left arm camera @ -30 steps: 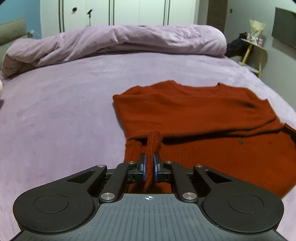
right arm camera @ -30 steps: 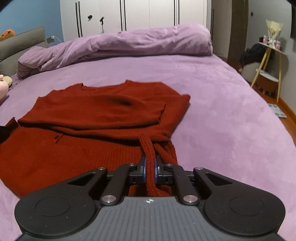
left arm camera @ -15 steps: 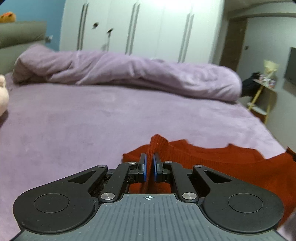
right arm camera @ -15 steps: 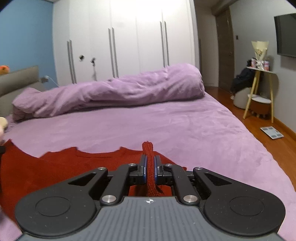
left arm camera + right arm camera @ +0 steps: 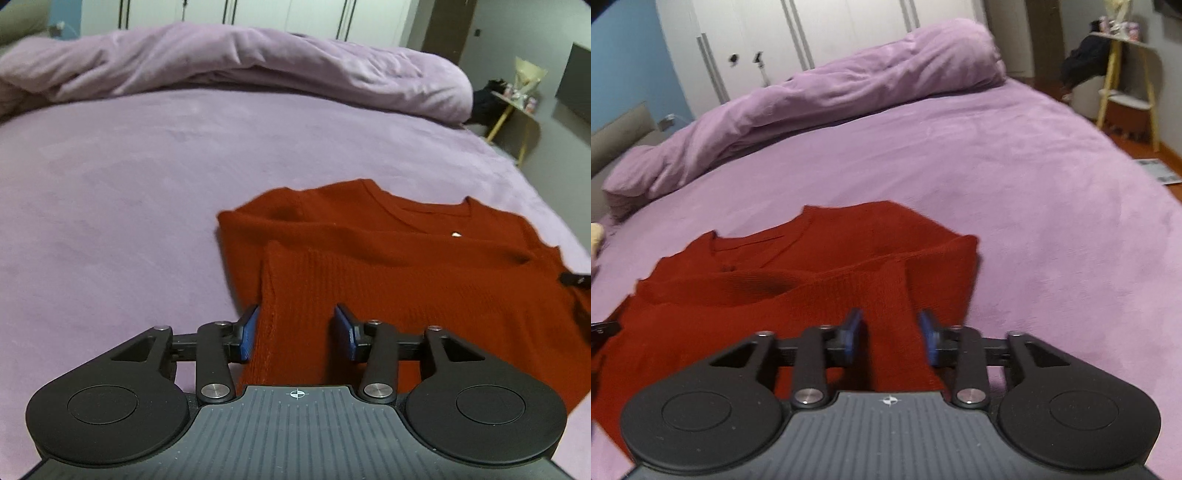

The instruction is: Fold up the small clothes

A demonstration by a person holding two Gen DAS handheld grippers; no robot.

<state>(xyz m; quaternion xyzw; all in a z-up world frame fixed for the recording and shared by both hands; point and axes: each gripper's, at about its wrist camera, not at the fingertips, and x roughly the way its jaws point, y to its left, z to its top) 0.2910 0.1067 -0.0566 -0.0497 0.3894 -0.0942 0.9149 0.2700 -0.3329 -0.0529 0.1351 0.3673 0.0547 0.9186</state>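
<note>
The sweater lies on the purple bed, rust-red and folded up on itself, its ribbed lower edge laid over the chest with the V-neck showing beyond. It sits toward the near side of the mattress, with a broad sweep of bare cover on every other side of it.

The left gripper has just been opening its jaws; they now stand part-way apart with the sweater's left folded edge between them. The left blue pad is right against the fabric edge, the right pad stands clear of it, so nothing is pinched.

The right gripper has likewise just been opening. Its jaws are part open, straddling the right folded edge, with a gap showing on either side of the knit.

To the far side the rumpled duvet is heaped along the bed's edge, well apart from the sweater. Past the right edge of the mattress there is wooden floor and a small yellow-legged side table.
</note>
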